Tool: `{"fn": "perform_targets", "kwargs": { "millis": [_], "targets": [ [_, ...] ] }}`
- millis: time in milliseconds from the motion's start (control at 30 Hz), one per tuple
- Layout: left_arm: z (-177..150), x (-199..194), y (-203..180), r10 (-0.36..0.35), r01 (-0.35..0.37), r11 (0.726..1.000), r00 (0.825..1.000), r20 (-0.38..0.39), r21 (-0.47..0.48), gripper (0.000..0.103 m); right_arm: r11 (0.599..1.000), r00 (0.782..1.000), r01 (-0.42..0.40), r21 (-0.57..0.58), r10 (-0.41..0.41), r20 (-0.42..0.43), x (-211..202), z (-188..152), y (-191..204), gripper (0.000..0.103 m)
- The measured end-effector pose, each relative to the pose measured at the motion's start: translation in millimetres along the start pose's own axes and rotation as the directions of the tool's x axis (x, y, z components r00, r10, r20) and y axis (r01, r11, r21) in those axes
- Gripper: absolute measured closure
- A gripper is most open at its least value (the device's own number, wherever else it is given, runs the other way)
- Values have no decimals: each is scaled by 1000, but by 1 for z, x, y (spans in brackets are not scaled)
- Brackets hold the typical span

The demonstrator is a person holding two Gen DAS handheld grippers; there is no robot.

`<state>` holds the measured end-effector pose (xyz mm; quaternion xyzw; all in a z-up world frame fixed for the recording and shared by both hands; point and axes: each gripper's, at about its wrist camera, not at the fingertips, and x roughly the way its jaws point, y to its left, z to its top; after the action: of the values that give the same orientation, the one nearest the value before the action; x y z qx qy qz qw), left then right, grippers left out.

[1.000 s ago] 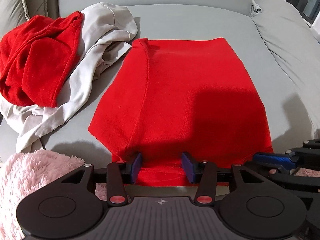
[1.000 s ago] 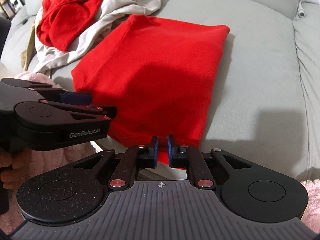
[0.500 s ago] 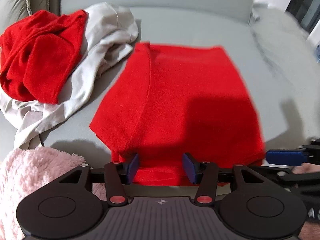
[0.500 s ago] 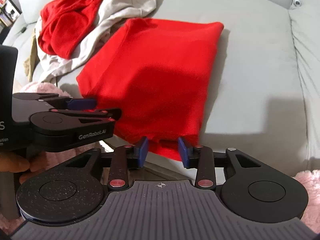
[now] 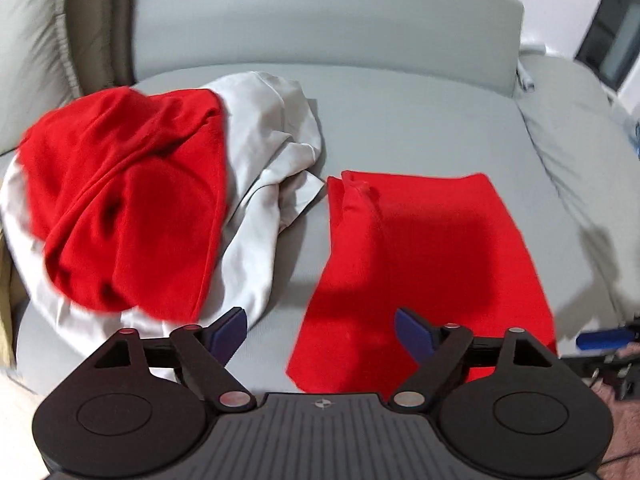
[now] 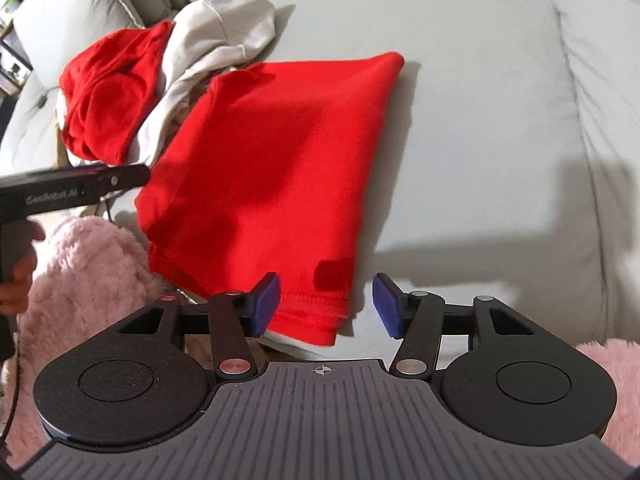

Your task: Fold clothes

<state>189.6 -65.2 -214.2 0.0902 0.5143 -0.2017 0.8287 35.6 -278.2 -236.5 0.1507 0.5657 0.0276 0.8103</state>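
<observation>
Two grippers are sitting at the bottom of their frames, both with jaws opening and pressing on nothing. The left gripper (image 5: 320, 334) is spreading wide over bare sofa cushion (image 5: 420, 128) and the near left corner of the folded red garment (image 5: 424, 264), its pads clear of the cloth. The right gripper (image 6: 326, 306) is parting around the garment's near hem (image 6: 308, 316), which is lying between its fingers, untouched, at lower centre.

That hem is hanging close to the sofa's front edge, beside the pink fluffy blanket (image 6: 88, 272) at lower left; a finger could be snagging it as the hand pulls away, dragging the fold open or tipping it off the cushion.

Further up, the folded garment is lying flat across the middle of the seat. Its far left corner is resting just beside the loose pile, a crumpled red garment (image 5: 128, 208) on a pale grey one (image 5: 264, 184), in the upper left. Grabbing from that pile carelessly could be tugging the finished piece askew, since the grey fabric is nearly touching it.
</observation>
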Motion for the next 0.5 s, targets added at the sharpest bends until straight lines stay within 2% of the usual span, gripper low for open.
{"fn": "perform_targets", "kwargs": {
  "millis": [67,167,267,400,500],
  "targets": [
    [3,6,-1,-19,20,999,999,-34,37,21,999,1000,-23,45,23,-1,5,10,-10,46],
    [5,23,-4,11,-6,996,998,-60,85,20,989,997,-81,124,81,-1,15,21,-26,46],
    [3,37,0,2,6,996,996,-89,91,19,980,992,-121,157,123,-3,26,28,-35,46],
    [0,41,9,-67,73,996,992,-103,47,19,965,986,-164,204,167,3,43,30,-48,46],
    [-4,46,13,-170,176,984,974,-152,26,23,941,972,-234,244,233,32,51,29,-58,47]
  ]
}}
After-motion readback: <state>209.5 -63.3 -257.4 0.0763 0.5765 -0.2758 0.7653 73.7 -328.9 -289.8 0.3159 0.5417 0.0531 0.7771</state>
